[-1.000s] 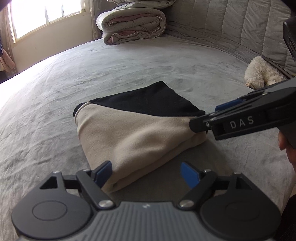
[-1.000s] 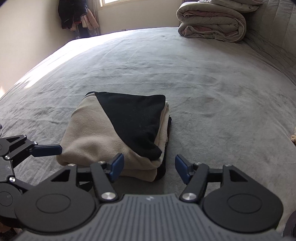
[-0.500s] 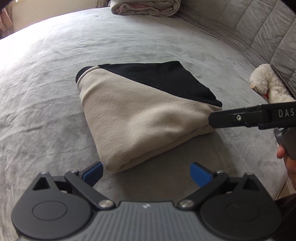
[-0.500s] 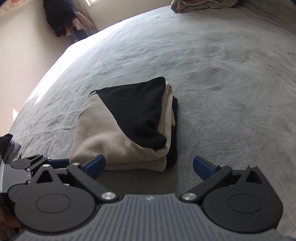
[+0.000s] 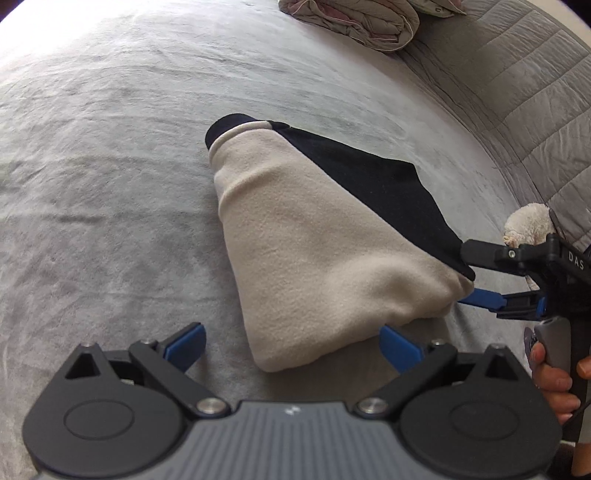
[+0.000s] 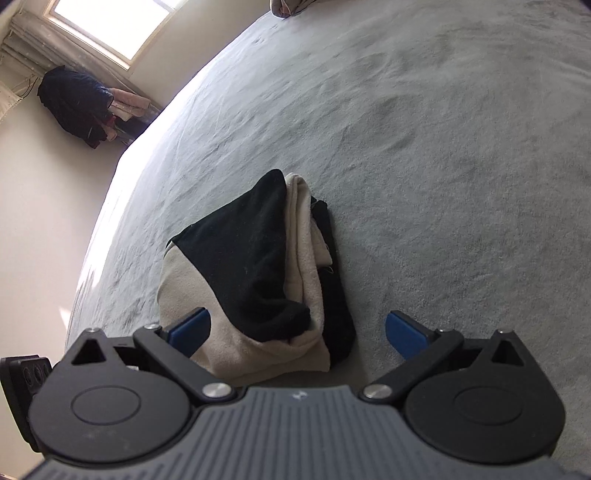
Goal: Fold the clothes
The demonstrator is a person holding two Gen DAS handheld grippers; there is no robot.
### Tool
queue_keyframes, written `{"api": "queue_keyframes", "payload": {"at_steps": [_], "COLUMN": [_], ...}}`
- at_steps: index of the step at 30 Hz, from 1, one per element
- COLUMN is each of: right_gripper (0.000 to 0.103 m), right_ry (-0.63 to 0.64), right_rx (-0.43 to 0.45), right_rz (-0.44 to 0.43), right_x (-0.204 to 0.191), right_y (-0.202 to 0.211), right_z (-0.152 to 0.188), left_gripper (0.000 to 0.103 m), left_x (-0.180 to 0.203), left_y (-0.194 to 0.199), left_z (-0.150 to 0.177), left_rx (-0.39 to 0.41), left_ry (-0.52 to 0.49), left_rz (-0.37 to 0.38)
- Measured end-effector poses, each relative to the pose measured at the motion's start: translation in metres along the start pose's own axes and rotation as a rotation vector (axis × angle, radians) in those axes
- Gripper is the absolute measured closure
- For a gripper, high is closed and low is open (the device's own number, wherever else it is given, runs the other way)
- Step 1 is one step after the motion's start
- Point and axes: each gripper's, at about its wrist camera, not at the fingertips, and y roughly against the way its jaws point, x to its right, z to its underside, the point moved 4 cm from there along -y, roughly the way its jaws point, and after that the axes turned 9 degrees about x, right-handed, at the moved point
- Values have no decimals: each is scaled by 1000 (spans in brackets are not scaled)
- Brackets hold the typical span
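Closing either gripper now risks only the top layers being caught — the folded garment (image 5: 325,251) lies on the bed (image 5: 110,184), its near corners between the wide-apart jaws of the left gripper (image 5: 291,343) and right gripper (image 6: 295,328) — so the fold could be pulled open.

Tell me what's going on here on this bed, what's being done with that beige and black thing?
A person is folding clothes with a handheld gripper in each hand. The beige and black garment lies folded in a compact bundle on the grey bed cover. The left gripper is wide open at the bundle's near corner. The right gripper is wide open too, its fingers set either side of another corner without pinching it. Nothing is held at the moment. A folded quilt and a plush toy sit further back.
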Motion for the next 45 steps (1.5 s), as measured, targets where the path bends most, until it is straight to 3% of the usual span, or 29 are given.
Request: {"api": "queue_keyframes", "payload": {"at_steps": [4, 6, 14, 19, 21, 26, 30, 37, 45], "right_gripper": [5, 12, 17, 24, 35, 54, 58, 58, 58], "right_ry": [-67, -95, -133, -155, -165, -215, -252, -159, -163], "right_rx": [17, 12, 35, 83, 100, 110, 122, 173, 268], "right_rz": [-41, -52, -72, -80, -76, -97, -128, -157, -154], "right_x": [3, 5, 8, 10, 11, 16, 12, -13, 6], "right_y": [-4, -8, -20, -22, -23, -23, -12, 11, 14], "right_z": [-4, -6, -7, -7, -8, -8, -16, -48, -104], "left_gripper": [3, 4, 8, 25, 35, 52, 61, 63, 64], "left_x": [-14, -19, -36, -50, -52, -42, -35, -1, 41], "left_y": [-6, -9, -18, -25, -31, -33, -23, -24, -60], "left_z": [-7, -10, -17, -20, -22, -23, -31, -65, -116], "left_rx": [36, 55, 142, 226, 255, 292, 319, 342, 364], "left_ry": [90, 129, 277, 393, 417, 371, 358, 278, 244], "left_rz": [52, 72, 147, 156, 155, 127, 131, 166, 224]}}
